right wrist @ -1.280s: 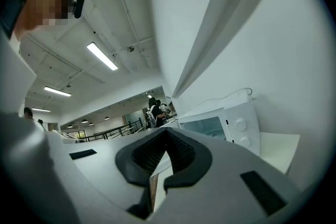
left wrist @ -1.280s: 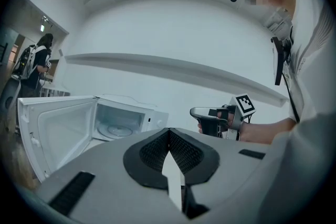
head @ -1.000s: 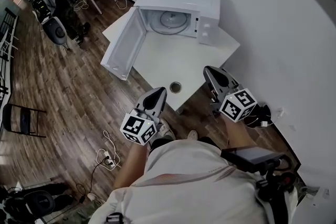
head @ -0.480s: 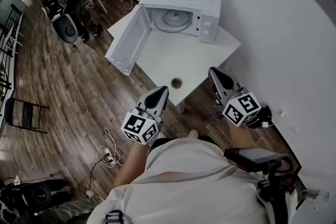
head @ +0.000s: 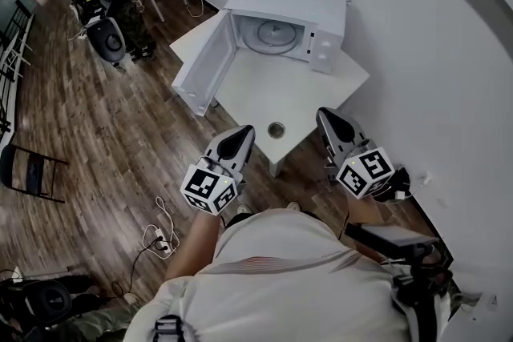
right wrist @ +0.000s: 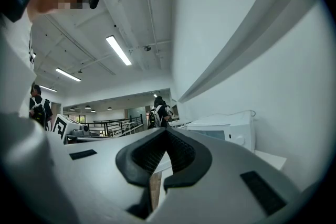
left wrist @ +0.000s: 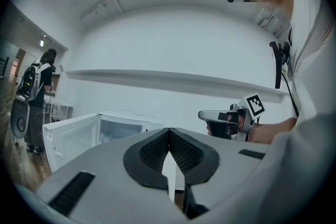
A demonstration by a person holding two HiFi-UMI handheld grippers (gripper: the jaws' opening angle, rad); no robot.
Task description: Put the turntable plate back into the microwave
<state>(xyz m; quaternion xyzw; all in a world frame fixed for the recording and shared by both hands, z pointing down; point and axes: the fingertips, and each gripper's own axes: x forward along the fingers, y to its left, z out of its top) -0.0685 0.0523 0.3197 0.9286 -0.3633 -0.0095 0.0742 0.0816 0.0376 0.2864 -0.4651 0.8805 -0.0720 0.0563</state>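
**Turntable Plate Seated in Cavity; Both Tongs Clenched and Empty**

**Position of the task item.** The turntable plate (head: 276, 34) lies flat on the cavity floor of the microwave (head: 290, 6). The door (head: 204, 64) stands swung fully open to the left. The microwave sits at the far end of the white surface (head: 268, 92). The surface also carries a round cable opening (head: 276, 129) near its front edge.

**State of the tongs.** The left tongs (head: 240, 132) are clenched, pads meeting at the tips, with nothing between them. The right tongs (head: 327, 118) are likewise clenched and empty. Both are held level, close to the operator's body, short of the surface edge and well apart from the microwave. Judgement: with the plate in place and no load in either tool, this reads as a clear-of-work posture. Placement appears complete. The door remains to be shut, if that is required.

**View-specific information.**
- The head view alone shows the plate inside the cavity and the layout of the surface.
- The left gripper view confirms pad contact on the left tongs (left wrist: 169, 131). It shows the right tongs (left wrist: 203, 114) from the side and the open microwave (left wrist: 118, 126) at cavity height. The plate cannot be made out there.
- The right gripper view confirms pad contact on the right tongs (right wrist: 165, 131). It shows only the microwave (right wrist: 226, 131) casing and control side, not the cavity.
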